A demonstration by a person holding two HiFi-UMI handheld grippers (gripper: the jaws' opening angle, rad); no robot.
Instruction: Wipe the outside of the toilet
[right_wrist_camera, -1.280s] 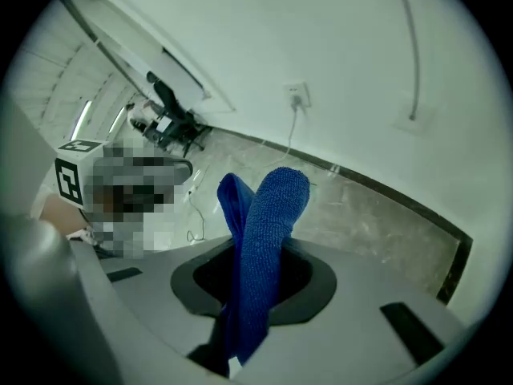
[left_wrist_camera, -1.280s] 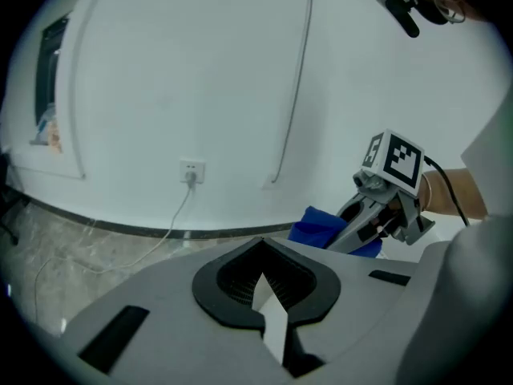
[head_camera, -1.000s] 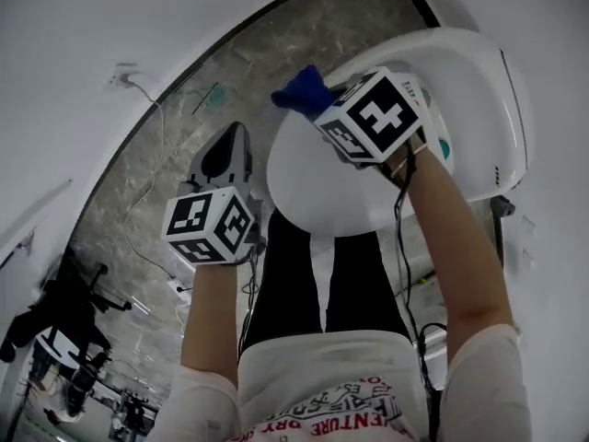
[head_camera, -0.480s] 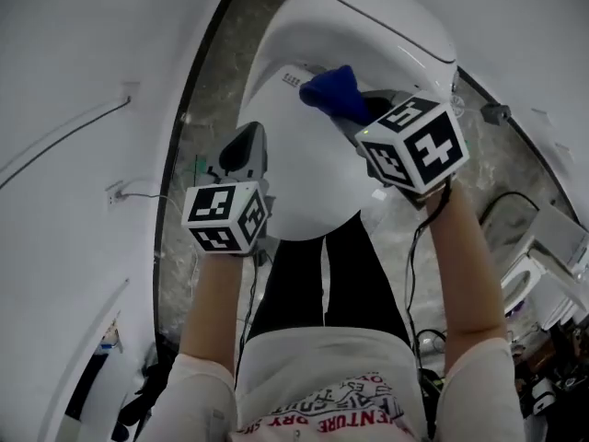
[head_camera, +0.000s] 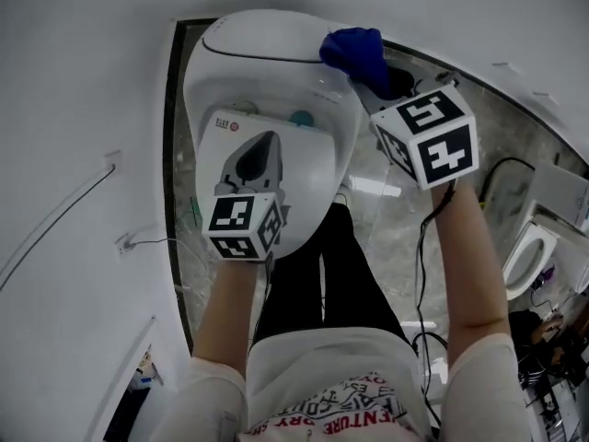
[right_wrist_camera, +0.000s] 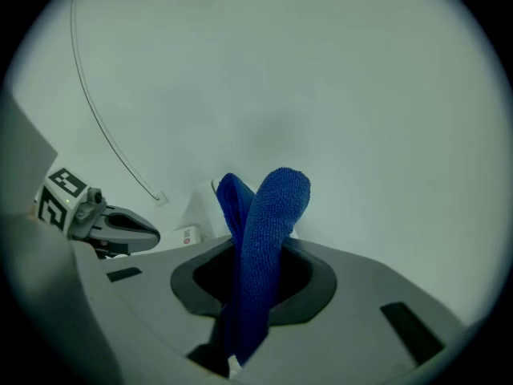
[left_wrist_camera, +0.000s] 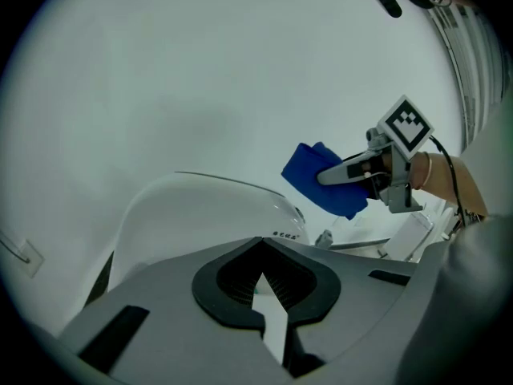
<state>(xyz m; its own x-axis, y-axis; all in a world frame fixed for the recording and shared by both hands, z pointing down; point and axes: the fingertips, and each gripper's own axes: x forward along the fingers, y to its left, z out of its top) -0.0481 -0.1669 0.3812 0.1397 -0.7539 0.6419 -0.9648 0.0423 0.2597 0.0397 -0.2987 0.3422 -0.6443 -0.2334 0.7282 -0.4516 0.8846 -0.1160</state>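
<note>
The white toilet (head_camera: 267, 67) fills the upper middle of the head view, with a label and a teal button on its top panel. My right gripper (head_camera: 375, 83) is shut on a blue cloth (head_camera: 354, 49), held at the toilet's upper right edge by the wall. The cloth (right_wrist_camera: 264, 239) stands up folded between the jaws in the right gripper view. My left gripper (head_camera: 265, 139) hovers over the toilet's top, jaws together and holding nothing. In the left gripper view, the left gripper (left_wrist_camera: 260, 241) faces the toilet (left_wrist_camera: 200, 211), the cloth (left_wrist_camera: 321, 179) and the right gripper (left_wrist_camera: 341, 172).
White walls close in on the left and behind. A wall socket (head_camera: 120, 242) with a cable sits at the left. Grey marble floor (head_camera: 396, 238) with cables lies at the right. A second white toilet (head_camera: 526, 258) stands at the far right. The person's legs are below the toilet.
The head view has swung round. My right gripper carried the cloth across the toilet's top to its right rear edge. My left gripper now hangs over the toilet rather than beside it.
</note>
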